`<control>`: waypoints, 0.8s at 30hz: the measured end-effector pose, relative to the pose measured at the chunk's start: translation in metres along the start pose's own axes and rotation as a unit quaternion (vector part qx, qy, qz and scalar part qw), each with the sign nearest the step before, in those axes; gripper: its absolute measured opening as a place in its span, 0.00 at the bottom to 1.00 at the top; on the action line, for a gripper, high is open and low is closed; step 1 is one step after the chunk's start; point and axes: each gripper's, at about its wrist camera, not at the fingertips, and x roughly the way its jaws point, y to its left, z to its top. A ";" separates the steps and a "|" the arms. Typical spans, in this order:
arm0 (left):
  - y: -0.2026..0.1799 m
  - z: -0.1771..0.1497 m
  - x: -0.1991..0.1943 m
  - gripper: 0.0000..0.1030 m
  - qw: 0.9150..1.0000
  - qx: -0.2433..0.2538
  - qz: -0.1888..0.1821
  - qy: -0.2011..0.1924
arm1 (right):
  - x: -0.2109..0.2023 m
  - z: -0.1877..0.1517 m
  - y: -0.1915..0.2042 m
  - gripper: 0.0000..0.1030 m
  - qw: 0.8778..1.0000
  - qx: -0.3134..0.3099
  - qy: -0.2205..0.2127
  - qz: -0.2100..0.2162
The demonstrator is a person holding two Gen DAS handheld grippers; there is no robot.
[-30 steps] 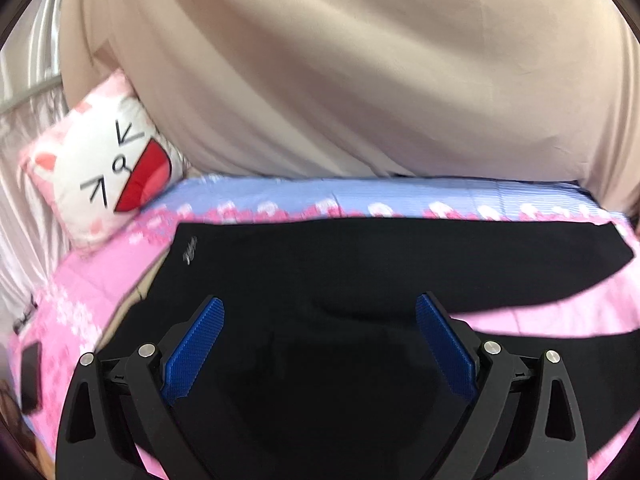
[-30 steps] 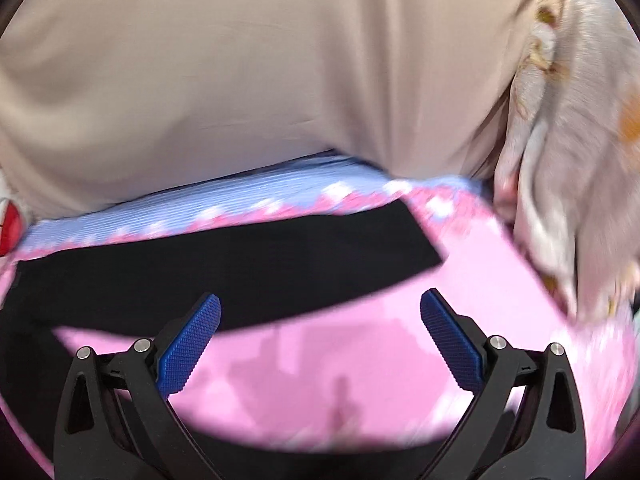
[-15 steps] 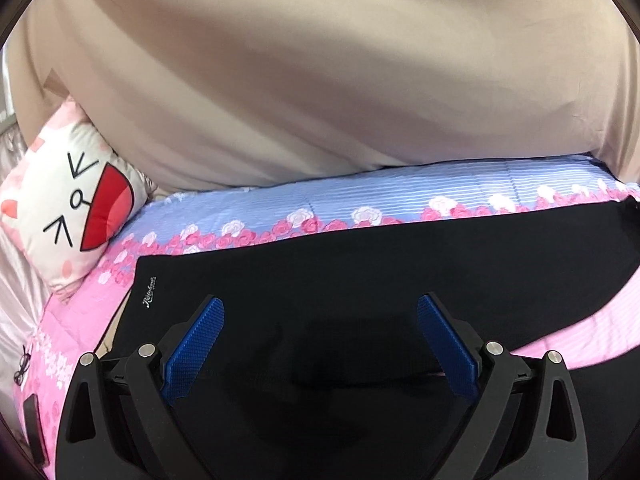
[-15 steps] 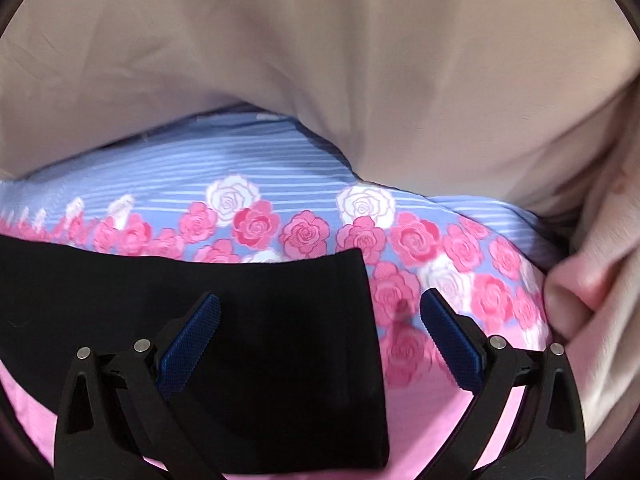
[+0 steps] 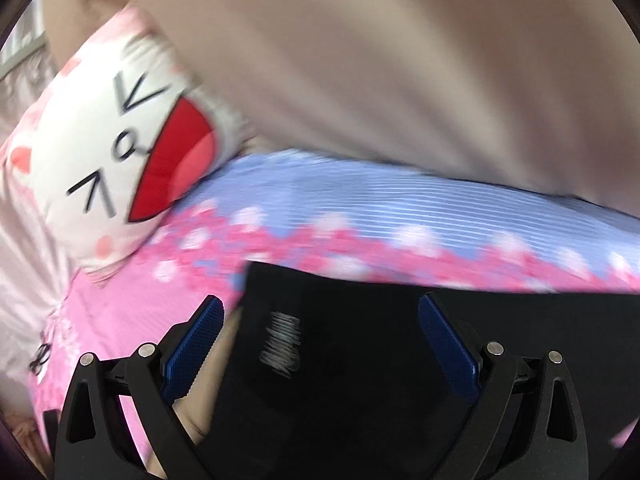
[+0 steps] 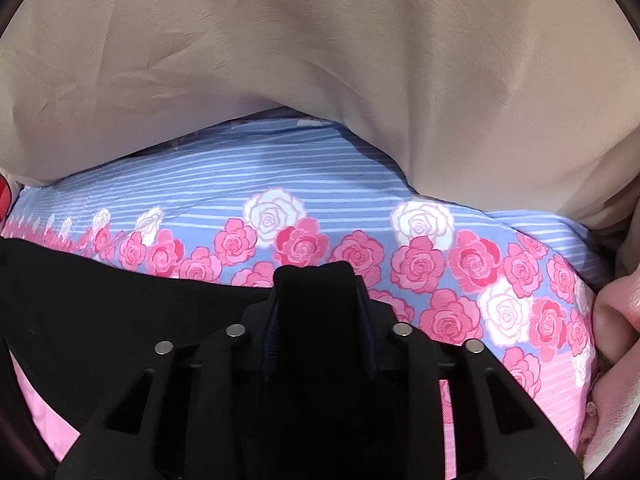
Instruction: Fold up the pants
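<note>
The black pants (image 5: 360, 360) lie flat on a pink and blue rose-print bed sheet (image 5: 360, 208). In the left wrist view my left gripper (image 5: 320, 340) is open and hovers over the waistband corner with its small printed logo (image 5: 280, 344); the view is blurred. In the right wrist view my right gripper (image 6: 318, 320) is shut on the end of a pants leg (image 6: 120, 304), with a fold of black cloth bunched between the blue pads (image 6: 270, 336). The rest of the leg runs off to the left.
A white and pink cat-face pillow (image 5: 120, 152) lies at the bed's left end. A beige curtain or cover (image 6: 320, 60) hangs along the far edge of the bed. Pink satin fabric (image 6: 624, 312) bunches at the right.
My right gripper closed on the pants leg end it was hovering over. My left gripper swung left toward the waistband corner and the pillow, still open.
</note>
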 end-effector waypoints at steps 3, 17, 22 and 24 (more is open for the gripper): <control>0.030 0.016 0.043 0.93 0.999 -0.015 -0.005 0.039 | -0.002 0.000 0.001 0.28 1.000 0.005 0.002 -0.005; 0.052 0.019 0.030 0.19 0.995 -0.053 -0.073 0.046 | -0.052 0.002 0.030 0.15 0.998 0.027 -0.049 -0.008; 0.074 0.007 -0.063 0.18 0.993 -0.050 -0.109 -0.011 | -0.131 -0.017 0.040 0.14 0.994 0.014 -0.108 0.011; 0.088 -0.004 -0.097 0.19 0.991 -0.046 -0.123 -0.027 | -0.176 -0.038 0.039 0.14 0.991 0.008 -0.134 0.015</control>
